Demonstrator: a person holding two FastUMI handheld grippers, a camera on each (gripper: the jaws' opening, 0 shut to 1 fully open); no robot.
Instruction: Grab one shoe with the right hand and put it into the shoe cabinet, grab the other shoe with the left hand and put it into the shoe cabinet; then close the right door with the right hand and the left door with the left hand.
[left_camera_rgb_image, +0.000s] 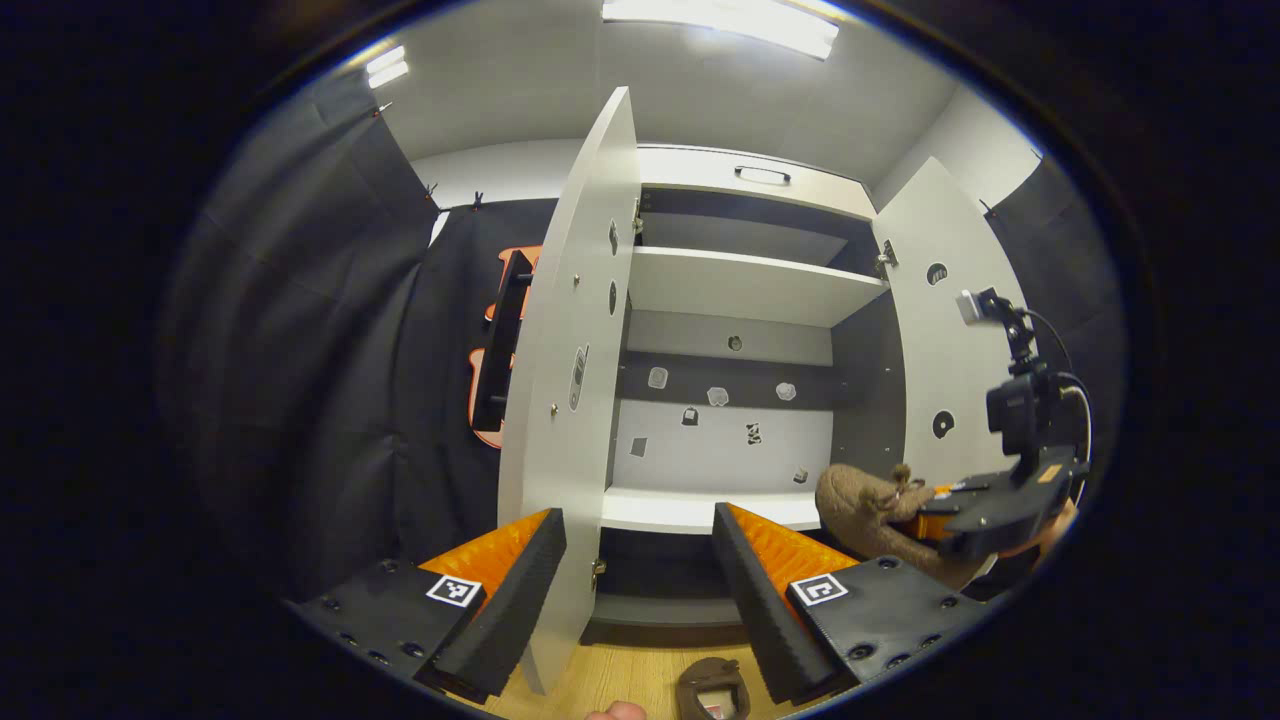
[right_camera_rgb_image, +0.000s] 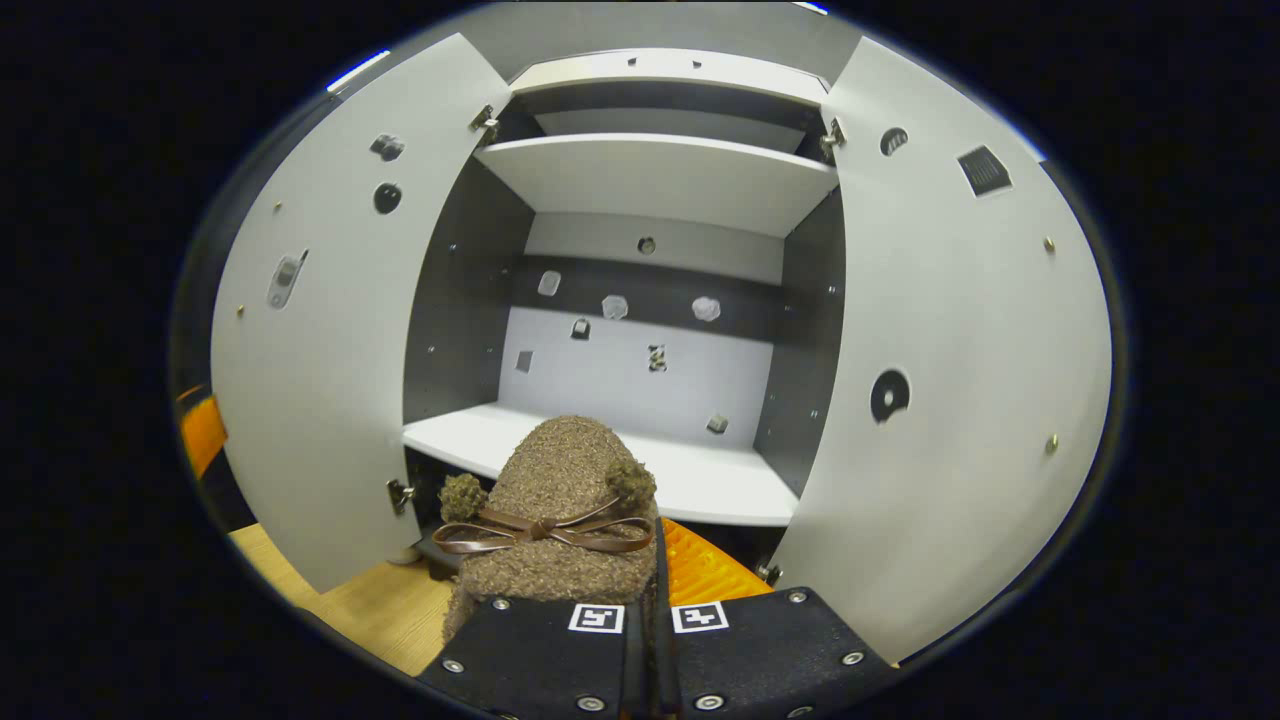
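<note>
The shoe cabinet (left_camera_rgb_image: 745, 285) stands with both doors swung wide. A fuzzy brown shoe (right_camera_rgb_image: 560, 500) with a thin bow hangs toe-forward just before the white lower shelf (right_camera_rgb_image: 720, 480), and my right gripper (right_camera_rgb_image: 655, 560) is shut on its rear rim. In the left gripper view that same shoe (left_camera_rgb_image: 860, 505) and the right gripper (left_camera_rgb_image: 930, 525) sit at the far right, near the right door (left_camera_rgb_image: 950, 350). My left gripper (left_camera_rgb_image: 638, 520) is open and holds nothing; the left door's (left_camera_rgb_image: 570, 380) edge stands between its fingers, farther off. The second brown shoe (left_camera_rgb_image: 712, 688) lies on the wooden floor below.
An upper shelf (right_camera_rgb_image: 660, 175) spans the cabinet above the lower one, and small holes and stickers dot the back panel (right_camera_rgb_image: 640, 360). The left door (right_camera_rgb_image: 320, 400) and right door (right_camera_rgb_image: 950, 400) flank the opening. A dark handle (left_camera_rgb_image: 500, 340) sticks out of the left door's outer face.
</note>
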